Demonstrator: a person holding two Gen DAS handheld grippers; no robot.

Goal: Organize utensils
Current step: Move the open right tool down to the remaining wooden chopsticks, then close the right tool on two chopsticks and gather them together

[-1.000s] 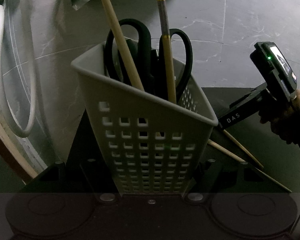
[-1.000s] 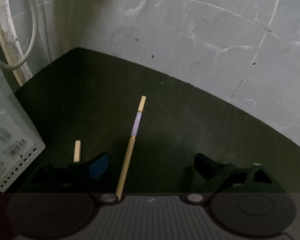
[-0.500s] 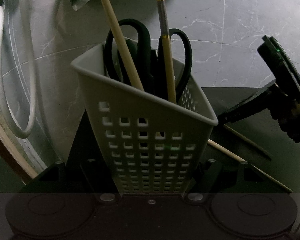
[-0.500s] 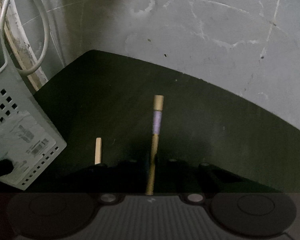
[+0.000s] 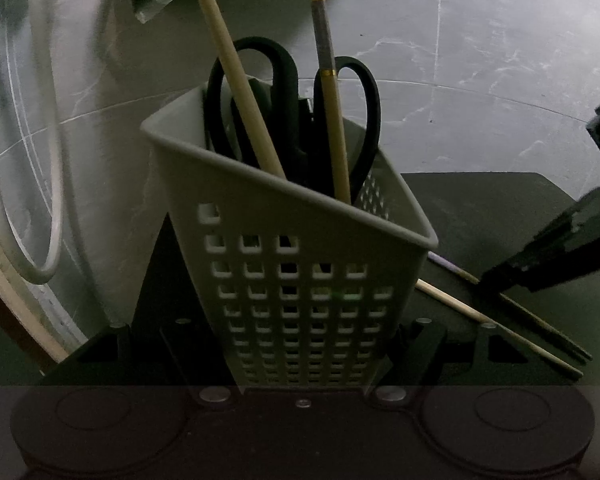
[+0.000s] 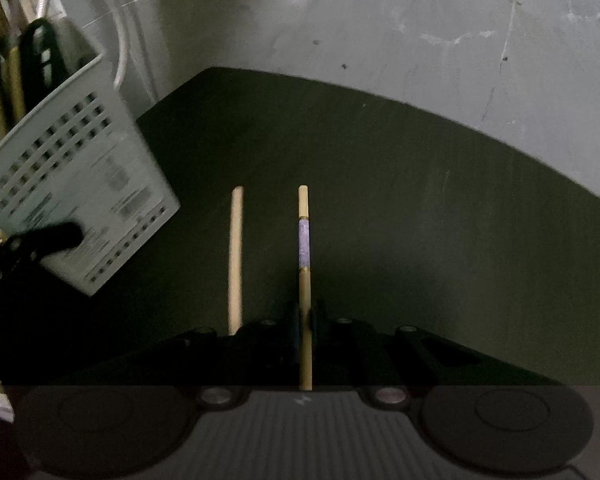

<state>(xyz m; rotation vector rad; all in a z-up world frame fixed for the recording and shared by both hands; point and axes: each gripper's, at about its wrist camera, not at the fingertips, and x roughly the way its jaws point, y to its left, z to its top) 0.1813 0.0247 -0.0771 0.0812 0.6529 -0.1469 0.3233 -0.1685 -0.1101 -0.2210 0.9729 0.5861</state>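
Tool on the right (image 6: 305,316) is clenched on a banded chopstick (image 6: 303,240), pinching it low on the shaft so most of its length juts forward past the fingers, which should leave a free end to aim into the caddy (image 5: 300,248). A plain chopstick (image 6: 235,256) lies just beside it on the dark tabletop (image 6: 420,208), parallel and untouched; I judge it is next in line. The left tool (image 5: 300,360) is clamped on the caddy's lower walls and holds it tilted, mouth leaning toward the right tool, probably to offer an easier opening. Scissors (image 5: 292,120) and two more chopsticks (image 5: 328,92) already stand inside (handles and blunt ends up). From the left wrist the banded chopstick's tip sits close to the caddy's side, below the rim, so it must rise to go in.
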